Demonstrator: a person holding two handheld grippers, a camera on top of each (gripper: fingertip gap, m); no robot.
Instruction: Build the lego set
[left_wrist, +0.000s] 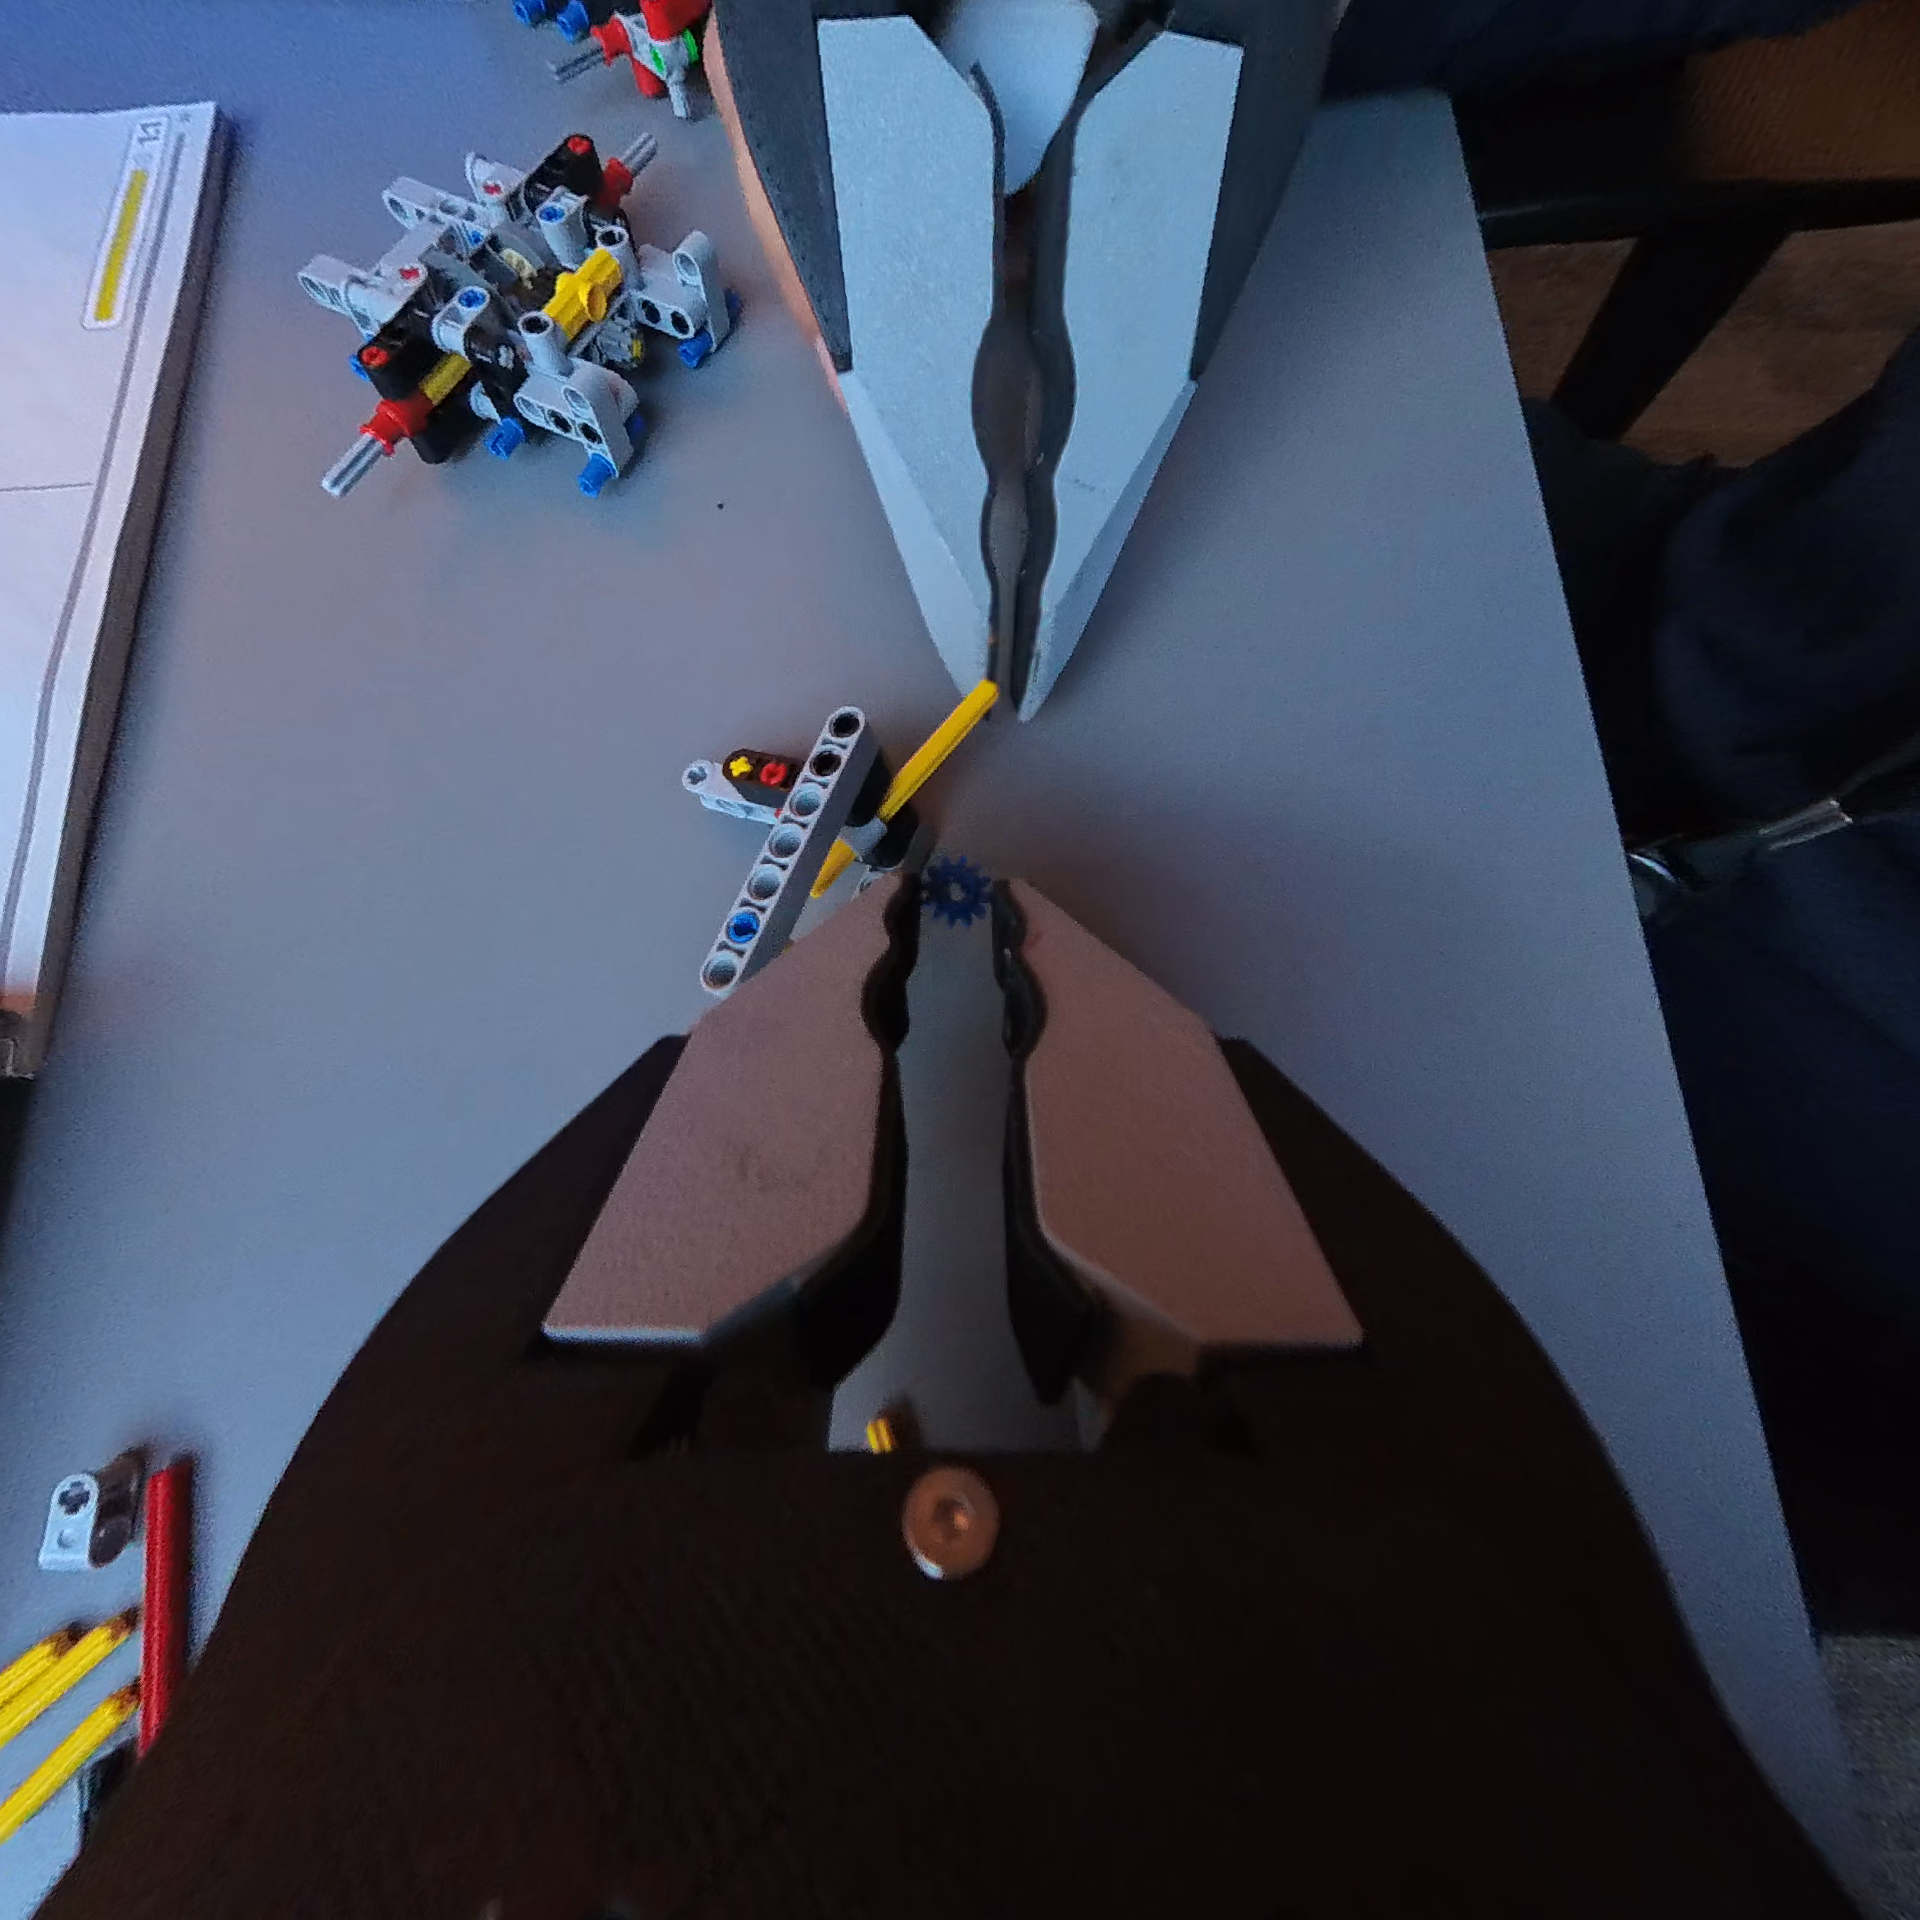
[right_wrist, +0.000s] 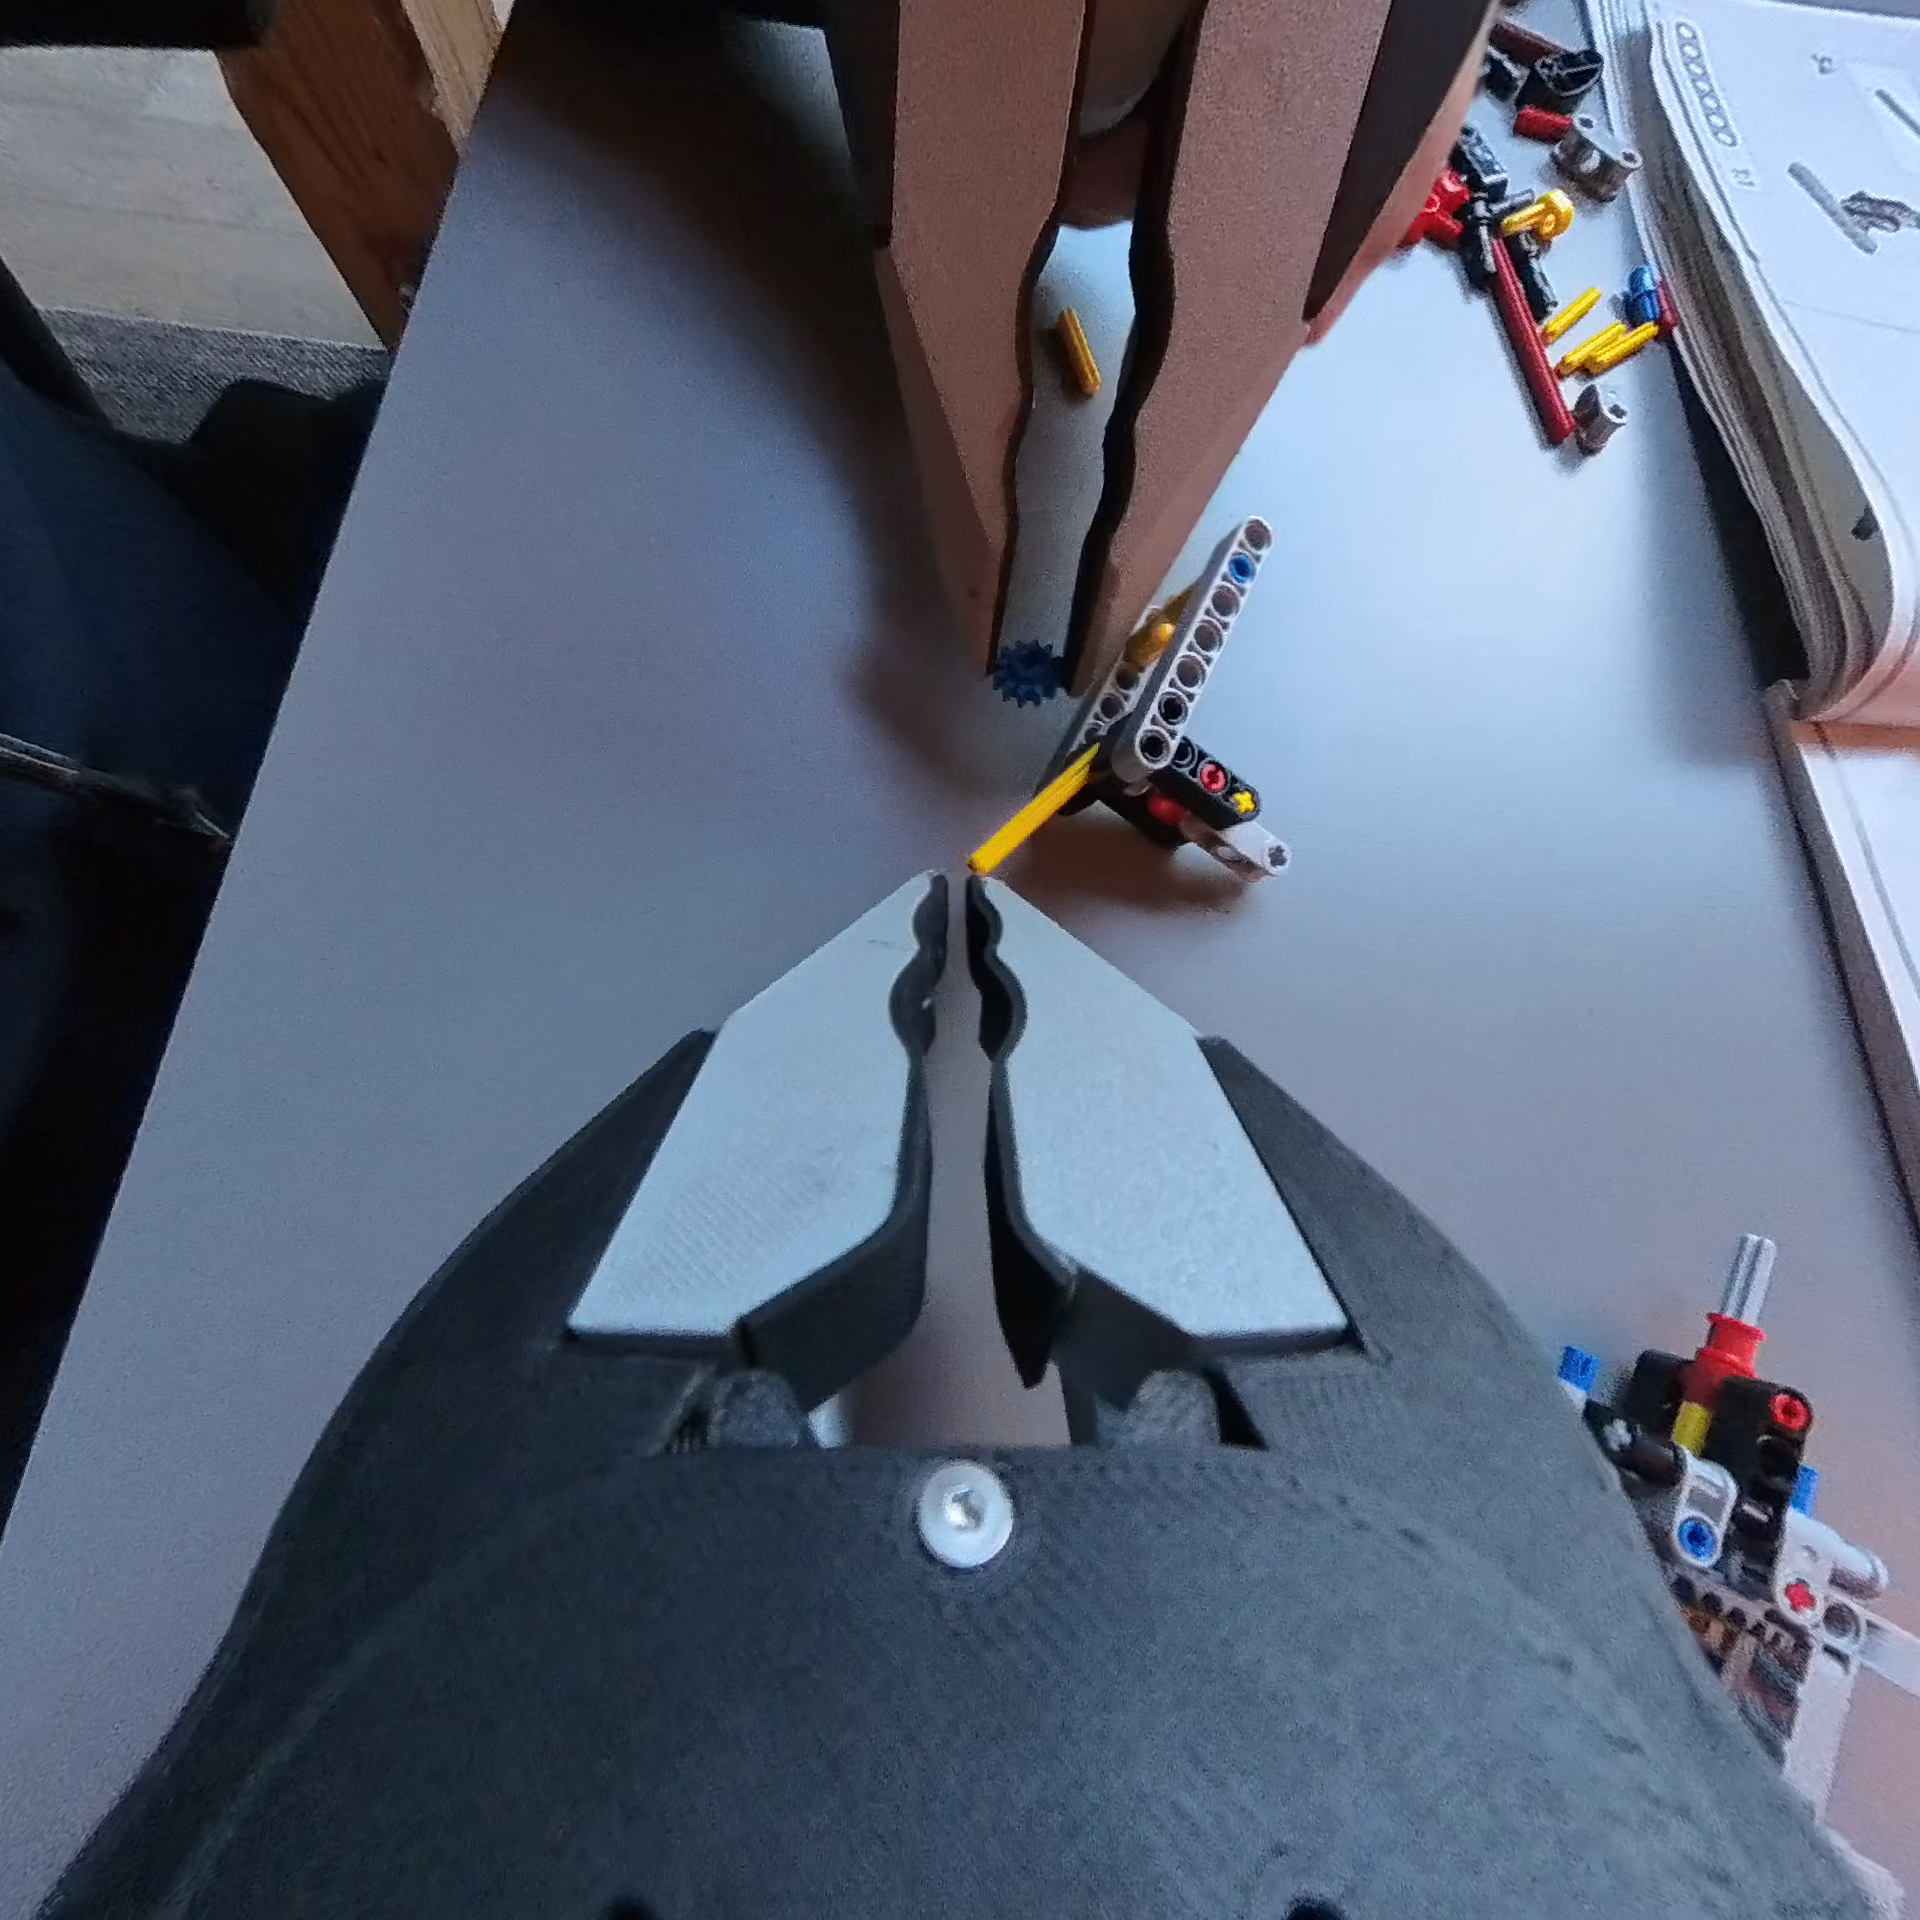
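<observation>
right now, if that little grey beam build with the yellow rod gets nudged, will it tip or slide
The grey beam build stands tilted on a narrow base, so it probably tips rather than slides. It is small hollow plastic, likely light. The yellow rod juts out sideways, so a push at its tip near the right gripper would likely pivot it.

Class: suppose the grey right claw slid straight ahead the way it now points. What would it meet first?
Probably the tip of the yellow axle, sticking out of the small beam assembly, just ahead of the right claw; depth is uncertain.

Left tongs (left_wrist: 954, 896) gripping blue gear (left_wrist: 951, 888) (small), yellow axle (left_wrist: 935, 764) beside
</observation>
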